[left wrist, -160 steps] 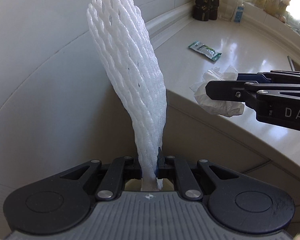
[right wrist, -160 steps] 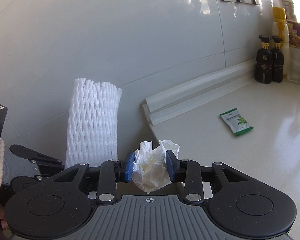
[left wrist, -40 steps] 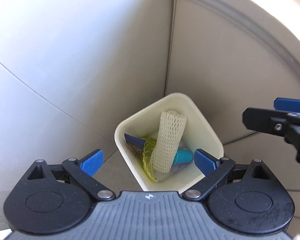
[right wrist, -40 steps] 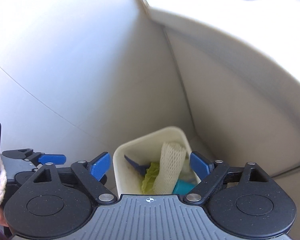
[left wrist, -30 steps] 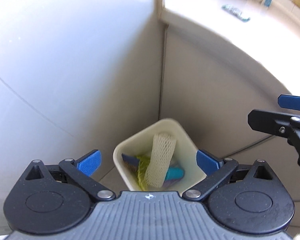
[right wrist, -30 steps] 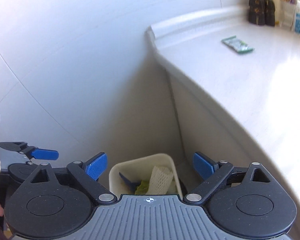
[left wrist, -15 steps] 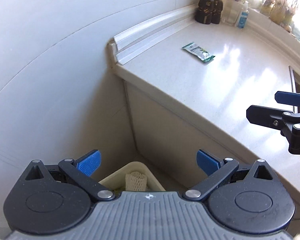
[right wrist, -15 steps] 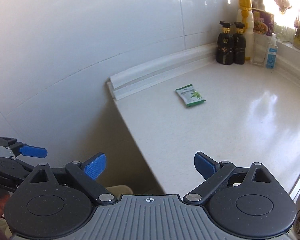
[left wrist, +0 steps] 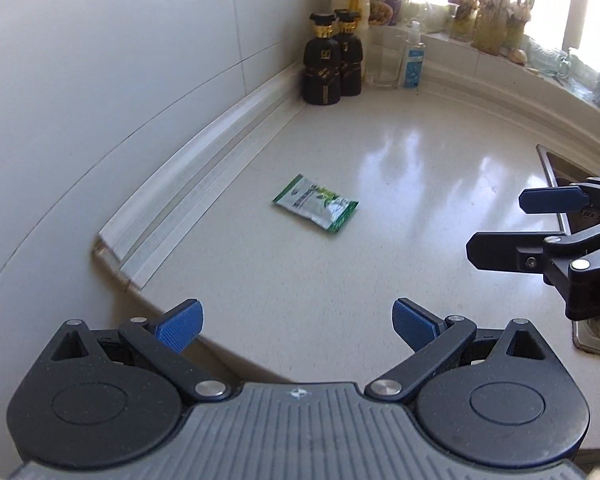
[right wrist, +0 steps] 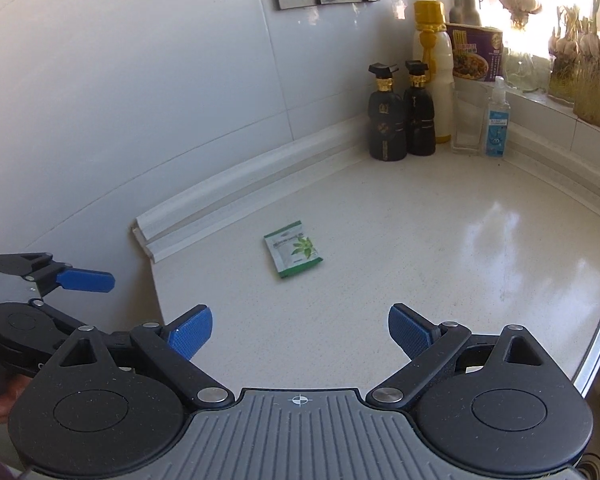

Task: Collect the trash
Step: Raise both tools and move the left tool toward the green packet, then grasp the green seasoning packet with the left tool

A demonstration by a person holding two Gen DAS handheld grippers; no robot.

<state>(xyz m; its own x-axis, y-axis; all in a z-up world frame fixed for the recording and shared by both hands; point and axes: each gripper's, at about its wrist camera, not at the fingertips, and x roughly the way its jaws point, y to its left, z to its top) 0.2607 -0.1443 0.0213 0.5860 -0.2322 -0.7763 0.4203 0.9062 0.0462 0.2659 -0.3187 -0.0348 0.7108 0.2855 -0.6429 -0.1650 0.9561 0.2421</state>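
Glossy white wall tiles and a pale speckled stone desk (right wrist: 440, 248) fill both views, with two black gold-capped bottles (right wrist: 400, 120) standing in the corner at about one o'clock in the right wrist view. One piece of trash shows on the desk: a small flat green-and-white foil sachet (right wrist: 293, 248) printed with leaves, lying alone near the raised back ledge (right wrist: 240, 184), at roughly twelve o'clock from the right tongs (right wrist: 300, 330) and well apart from them. From the left tongs (left wrist: 298, 320) the sachet (left wrist: 316, 208) also sits near twelve o'clock. Both tongs are spread wide and carry nothing; the right tongs (left wrist: 512, 224) appear at three o'clock in the left view. The sachet looks very light, thin and pliable, with a slick film surface, so it lies nearly flush with the stone and offers little to pinch. It probably handles best taken by a crimped edge or a corner, with one pad slid under the rim; a pinch flat across the middle would likely skid.
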